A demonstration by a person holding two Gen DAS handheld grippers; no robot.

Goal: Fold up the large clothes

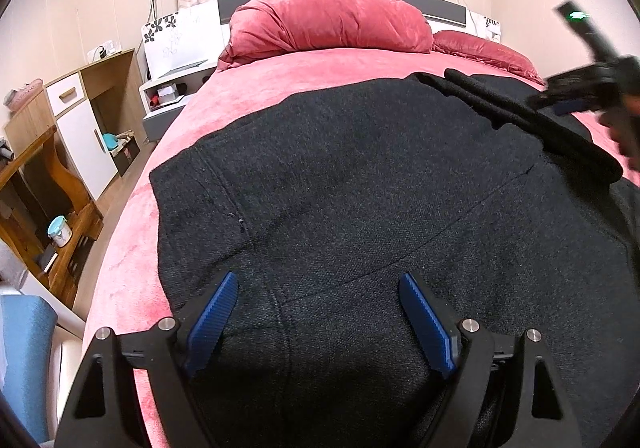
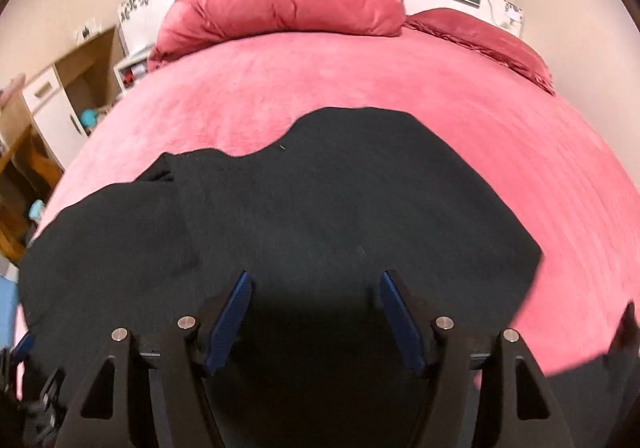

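Observation:
A large black knit garment (image 1: 360,188) lies spread on the pink bed (image 1: 280,80), with a folded strip or sleeve (image 1: 520,116) lying across its far right part. My left gripper (image 1: 318,284) is open just above the garment's near part, blue pads apart, holding nothing. My right gripper shows blurred at the right edge of the left wrist view (image 1: 588,88). In the right wrist view the garment (image 2: 320,208) fills the middle of the bed (image 2: 360,80), and my right gripper (image 2: 316,284) is open above it, empty.
A rolled red duvet (image 1: 332,20) and a red pillow (image 1: 488,48) lie at the head of the bed. Left of the bed stand a white nightstand (image 1: 172,92), a wood-and-white cabinet (image 1: 88,116) and a wooden desk (image 1: 44,184). A blue chair (image 1: 24,360) is near left.

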